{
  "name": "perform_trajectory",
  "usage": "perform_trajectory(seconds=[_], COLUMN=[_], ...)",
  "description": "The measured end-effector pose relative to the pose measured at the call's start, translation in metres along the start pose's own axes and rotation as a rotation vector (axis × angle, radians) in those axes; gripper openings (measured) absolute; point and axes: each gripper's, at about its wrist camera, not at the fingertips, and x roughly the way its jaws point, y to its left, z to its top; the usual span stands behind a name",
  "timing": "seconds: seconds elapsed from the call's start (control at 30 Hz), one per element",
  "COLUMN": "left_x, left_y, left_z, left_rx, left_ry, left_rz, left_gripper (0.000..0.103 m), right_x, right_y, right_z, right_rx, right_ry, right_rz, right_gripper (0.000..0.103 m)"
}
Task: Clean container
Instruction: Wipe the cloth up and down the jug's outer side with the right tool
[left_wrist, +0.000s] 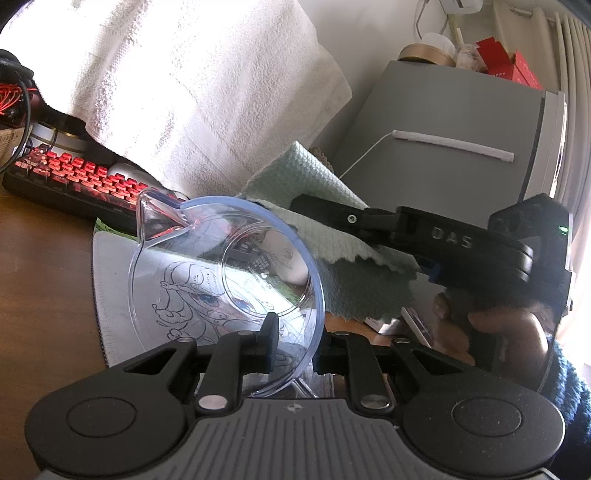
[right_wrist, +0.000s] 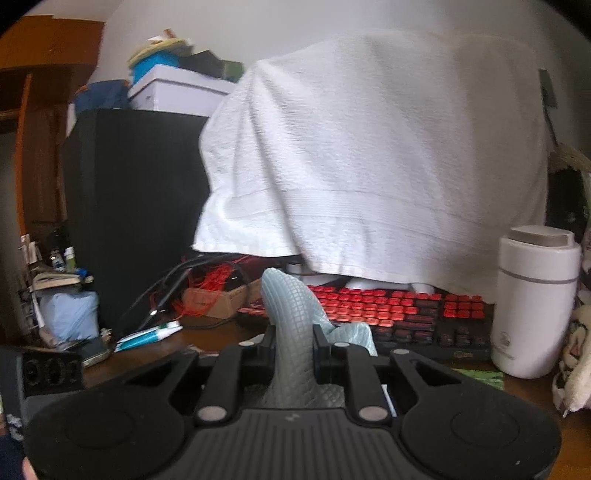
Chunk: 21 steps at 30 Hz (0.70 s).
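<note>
Between the fingers of the left gripper (left_wrist: 293, 349): the rim wall of a clear plastic jug (left_wrist: 225, 273), one finger inside, one outside, pinched tight. Jug held tilted on its side above a printed desk mat (left_wrist: 110, 295), spout (left_wrist: 155, 210) up and away, mouth toward the right.

Right gripper (right_wrist: 294, 349): pressed together on a fold of pale green cloth (right_wrist: 291, 332). In the left view the cloth (left_wrist: 332, 240) hangs just beside the jug's open mouth, not yet inside as far as can be seen.

Surroundings: red-lit keyboard (left_wrist: 74, 177), white towel (left_wrist: 192, 92) draped over something behind it, white flask (right_wrist: 535, 299), grey cabinet (left_wrist: 443, 155).

Risks: thin rim grip may let the jug twist or slip when the cloth pushes against the wall; loose cloth could snag on the spout.

Writing: "DAS" on the right gripper (left_wrist: 325, 212) body in the left view; markings on the jug too small to read.
</note>
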Motion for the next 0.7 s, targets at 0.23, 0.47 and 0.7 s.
perform_trajectory(seconds=[0.23,0.47,0.7], left_x=[0.001,0.001,0.0], left_y=[0.0,0.0,-0.001], left_z=[0.0,0.0,0.0], left_rx=[-0.001,0.002,0.003], left_ry=[0.0,0.001,0.001], left_rz=[0.001,0.002,0.002], left_gripper=[0.017,0.017,0.017], right_x=[0.001,0.002,0.0], right_y=[0.03,0.006,-0.025], right_z=[-0.001,0.002,0.002], right_rx=[-0.058,-0.006,0.068], right_ry=[0.004,-0.004,-0.015], right_rz=[0.128,0.067,-0.028], right_gripper=[0.016,0.015,0.016])
